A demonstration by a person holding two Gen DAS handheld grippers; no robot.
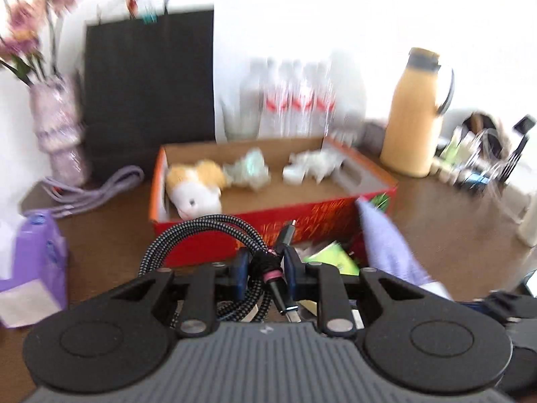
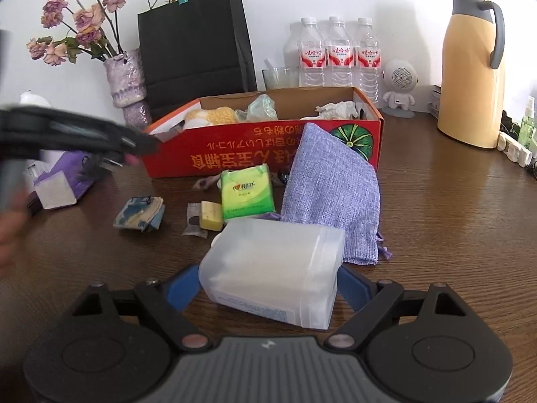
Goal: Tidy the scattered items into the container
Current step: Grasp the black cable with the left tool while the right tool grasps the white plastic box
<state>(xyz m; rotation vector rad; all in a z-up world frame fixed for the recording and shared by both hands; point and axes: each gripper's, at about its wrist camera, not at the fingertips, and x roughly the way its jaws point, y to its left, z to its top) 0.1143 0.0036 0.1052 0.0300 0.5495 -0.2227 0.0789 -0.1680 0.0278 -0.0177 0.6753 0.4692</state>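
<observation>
The left tongs (image 1: 266,270) are clamping a coiled braided cable (image 1: 201,231), limp and light, gripped at its tied bundle just before the red box (image 2: 261,144). The right tongs (image 2: 268,285) are standing apart around a translucent plastic jar (image 2: 273,268), likely slick and light, nearer than the box. Beyond it, the brown wooden surface (image 2: 453,221) is meeting a white wall.

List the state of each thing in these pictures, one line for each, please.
Left hand-held gripper: shut on the braided cable.
Right hand-held gripper: open around the plastic bottle, which lies on its side.
Red box: open, with a plush toy inside.
Purple pouch: on the table, leaning on the box.
Green tissue pack: on the table, outside the box.
Water bottles: upright, capped.
</observation>
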